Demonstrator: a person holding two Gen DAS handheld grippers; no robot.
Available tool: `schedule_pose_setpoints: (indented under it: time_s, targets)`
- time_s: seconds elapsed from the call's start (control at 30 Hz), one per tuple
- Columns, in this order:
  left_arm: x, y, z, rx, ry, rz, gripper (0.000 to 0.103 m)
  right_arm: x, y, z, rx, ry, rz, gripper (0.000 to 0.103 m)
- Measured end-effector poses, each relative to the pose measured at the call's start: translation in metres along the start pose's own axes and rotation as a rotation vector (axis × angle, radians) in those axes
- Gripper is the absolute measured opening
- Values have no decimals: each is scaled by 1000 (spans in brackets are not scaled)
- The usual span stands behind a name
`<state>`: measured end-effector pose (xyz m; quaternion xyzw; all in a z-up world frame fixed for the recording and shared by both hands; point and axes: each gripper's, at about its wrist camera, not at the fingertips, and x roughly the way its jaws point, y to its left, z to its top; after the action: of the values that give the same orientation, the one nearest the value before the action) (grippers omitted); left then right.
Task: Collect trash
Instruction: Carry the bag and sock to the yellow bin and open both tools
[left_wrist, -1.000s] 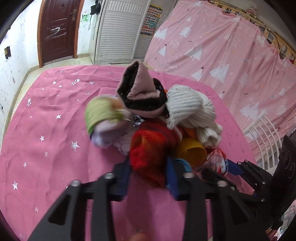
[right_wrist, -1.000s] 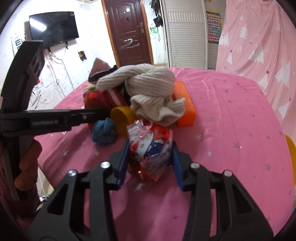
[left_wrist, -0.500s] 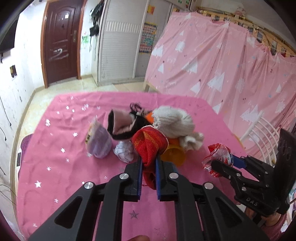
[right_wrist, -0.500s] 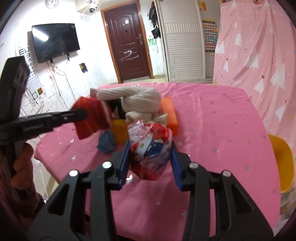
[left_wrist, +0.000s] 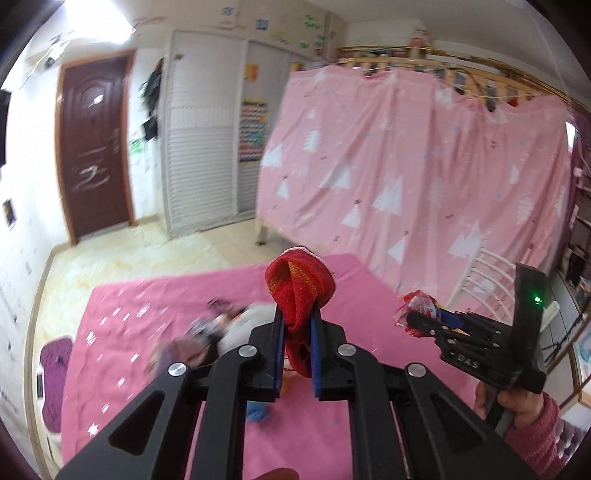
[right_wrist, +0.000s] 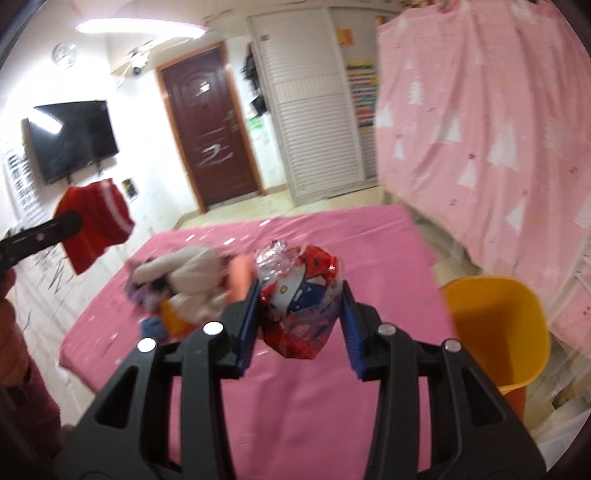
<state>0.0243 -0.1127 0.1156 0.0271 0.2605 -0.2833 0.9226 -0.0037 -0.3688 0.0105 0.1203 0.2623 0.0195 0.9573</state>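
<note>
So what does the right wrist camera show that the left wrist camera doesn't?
Only the right wrist view shows the yellow bin beside the table, the wall TV and the orange block. Only the left wrist view shows the purple mat on the floor. Both show the red sock in the left gripper, the wrapper in the right gripper, the pile and the pink table.
</note>
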Motion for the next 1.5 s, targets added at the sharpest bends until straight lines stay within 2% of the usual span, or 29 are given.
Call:
schedule_pose_setpoints:
  time_s: [0.17, 0.3, 0.5, 0.67, 0.9, 1.07, 1.13, 1.2, 1.23, 1.27, 1.3, 1.33, 1.5]
  targets:
    - [40, -47, 20, 34, 50, -83, 5, -11, -56, 12, 89, -55, -100, 39]
    - [91, -97, 27, 69, 132, -141, 5, -13, -104, 17, 161, -71, -182, 39]
    - [161, -168, 22, 121, 259, -212, 5, -5, -155, 7, 240, -49, -264, 39]
    - [210, -217, 8, 148, 350, -229, 5, 6, -188, -4, 304, -8, -278, 39]
    - [253, -247, -2, 151, 414, -212, 5, 26, -219, -21, 385, 37, -293, 39]
    - [273, -251, 2, 119, 426, -201, 6, 37, -232, -31, 423, 19, -316, 42]
    - [282, -253, 5, 103, 433, -190, 14, 39, -235, -35, 435, 17, -323, 51]
    - [284, -253, 7, 99, 435, -186, 21, 41, -238, -36, 441, 21, -330, 55]
    - [285, -254, 8, 101, 437, -189, 31, 41, -239, -37, 447, 19, -333, 61]
    - [285, -254, 9, 102, 436, -189, 37, 40, -240, -37, 453, 16, -334, 64]
    - [283, -254, 9, 105, 428, -180, 48, 40, -241, -37, 458, 15, -333, 64]
    - [281, -254, 10, 110, 414, -163, 50, 39, -242, -37, 463, 15, -328, 64]
    - [268, -244, 15, 98, 394, -126, 52, 35, -240, -33, 460, 2, -307, 64]
